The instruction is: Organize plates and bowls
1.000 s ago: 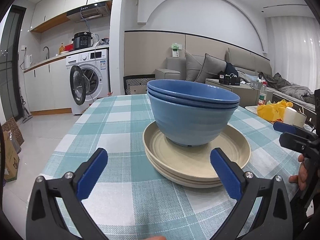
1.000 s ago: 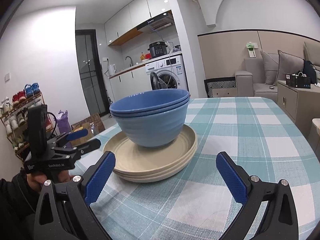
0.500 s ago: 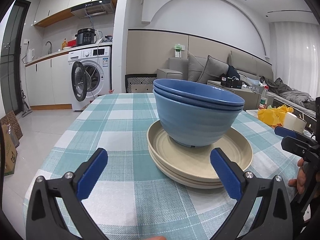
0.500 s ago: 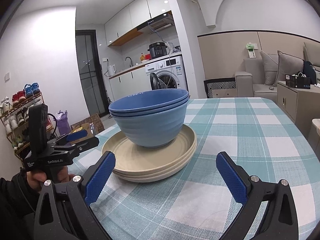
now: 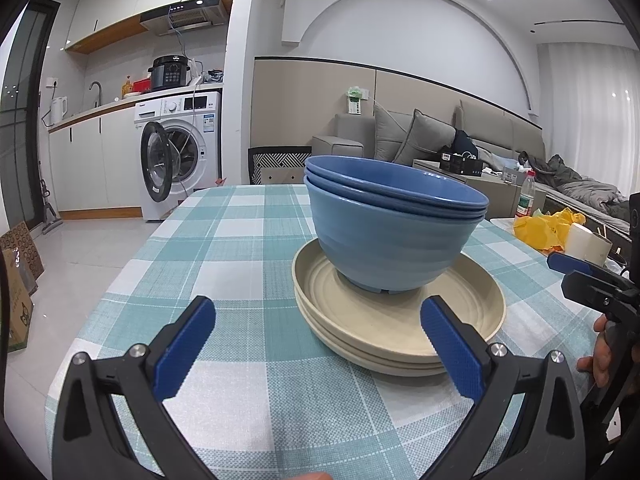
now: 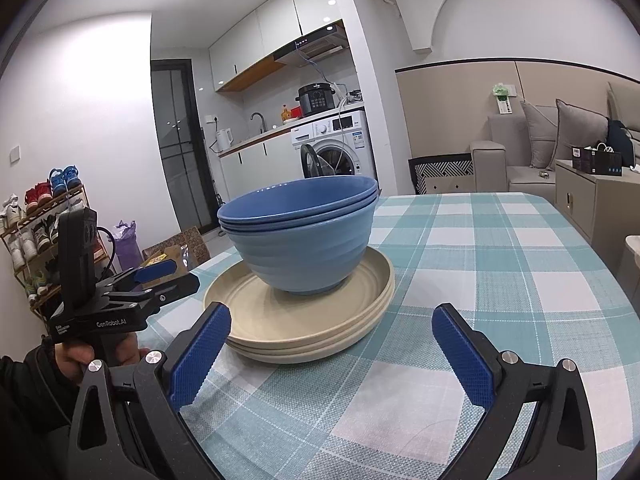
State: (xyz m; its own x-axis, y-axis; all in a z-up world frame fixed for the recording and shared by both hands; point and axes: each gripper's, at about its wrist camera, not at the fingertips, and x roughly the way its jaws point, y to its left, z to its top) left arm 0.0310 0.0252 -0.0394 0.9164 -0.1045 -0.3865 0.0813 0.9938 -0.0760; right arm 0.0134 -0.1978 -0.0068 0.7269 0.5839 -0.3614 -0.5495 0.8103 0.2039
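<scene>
With bowls (image 5: 390, 236) nested on the plates (image 5: 400, 332) mid-table (image 5: 224, 240), tipping looks like the risk: left gripper (image 5: 316, 348) and right gripper (image 6: 330, 354) both wide, empty, close by; could nudge the rim, slide everything

The left gripper (image 5: 318, 344) is wide open, its 2 blue pads far apart w/ nothing between them. The right gripper (image 6: 330, 350) is wide open too & holds nothing. Each one is held low & level by a hand: the left hand (image 6: 86, 354) grips its black handle, & a few fingers of the right hand (image 5: 600, 354) show.
</scene>
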